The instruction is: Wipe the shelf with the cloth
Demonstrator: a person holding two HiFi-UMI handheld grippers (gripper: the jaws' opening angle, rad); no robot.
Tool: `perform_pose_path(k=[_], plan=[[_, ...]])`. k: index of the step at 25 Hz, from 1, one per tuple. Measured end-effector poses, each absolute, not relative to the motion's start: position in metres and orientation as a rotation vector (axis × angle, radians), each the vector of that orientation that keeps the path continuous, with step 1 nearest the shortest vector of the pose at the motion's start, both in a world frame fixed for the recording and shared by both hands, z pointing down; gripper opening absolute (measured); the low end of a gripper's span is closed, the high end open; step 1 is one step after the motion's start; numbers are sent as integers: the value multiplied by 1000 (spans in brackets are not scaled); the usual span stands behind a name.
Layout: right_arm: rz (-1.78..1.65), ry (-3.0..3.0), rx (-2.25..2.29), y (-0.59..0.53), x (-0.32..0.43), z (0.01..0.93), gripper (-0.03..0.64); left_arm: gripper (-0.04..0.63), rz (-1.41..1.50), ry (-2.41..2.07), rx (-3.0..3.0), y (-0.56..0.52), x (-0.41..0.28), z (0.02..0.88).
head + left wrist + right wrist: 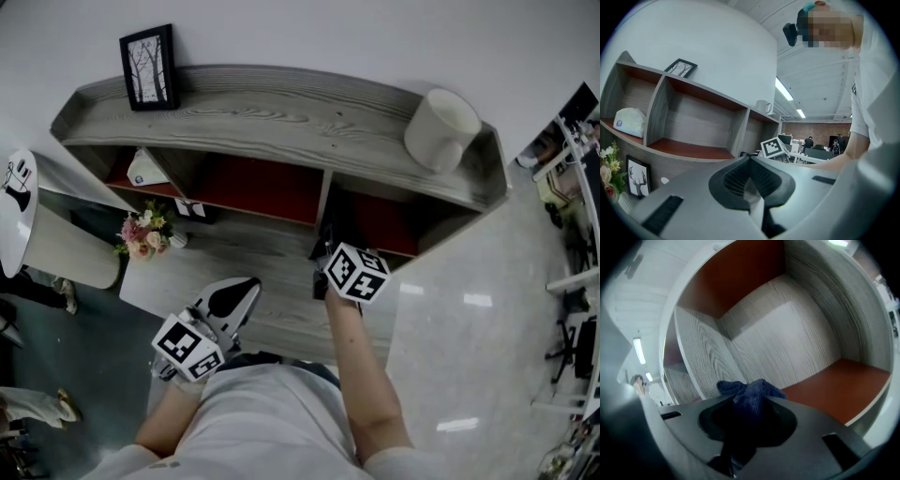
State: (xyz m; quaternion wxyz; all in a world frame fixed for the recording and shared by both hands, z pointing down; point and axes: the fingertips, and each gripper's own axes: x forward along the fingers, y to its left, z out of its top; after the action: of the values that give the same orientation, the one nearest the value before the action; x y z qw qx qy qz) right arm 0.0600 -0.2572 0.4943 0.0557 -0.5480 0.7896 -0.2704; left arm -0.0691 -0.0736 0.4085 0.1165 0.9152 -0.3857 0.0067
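Right claw (pixel 749 414): closed on a dark blue cloth (pixel 750 392), which bunches above the jaws and covers their tips. We see it held inside the right compartment of the shelf (pixel 836 390), above the red floor; whether it touches any surface we cannot tell. In the head view the cloth is hidden behind the marker cube (pixel 356 272), and that compartment lies in shadow. Left claw (pixel 751 182): jaws together, nothing between them, held back from the shelf. On top we note a framed picture (pixel 150 67) at left and a mug (pixel 441 128) at right. A white pack (pixel 629 122) sits in the left compartment, with flowers (pixel 142 232) lower down.
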Motion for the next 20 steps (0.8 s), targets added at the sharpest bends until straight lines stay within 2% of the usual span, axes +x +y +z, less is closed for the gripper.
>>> perform_pose_path(k=[3,10,16,20], plan=[[-641,2641,-1829,-253,59,504,97,15,17,-1120,2687,-74,-65,407],[137,3103,-2072,-259,55,508,98,15,21,-1129,2673,-76,-65,411],[487,3230,-2107,-272,53,517,100,15,22,-1137,2662,-78,-66,414],[541,3215,-2111,-275,50,520,97,15,19,-1138,2658,-80,-65,414]])
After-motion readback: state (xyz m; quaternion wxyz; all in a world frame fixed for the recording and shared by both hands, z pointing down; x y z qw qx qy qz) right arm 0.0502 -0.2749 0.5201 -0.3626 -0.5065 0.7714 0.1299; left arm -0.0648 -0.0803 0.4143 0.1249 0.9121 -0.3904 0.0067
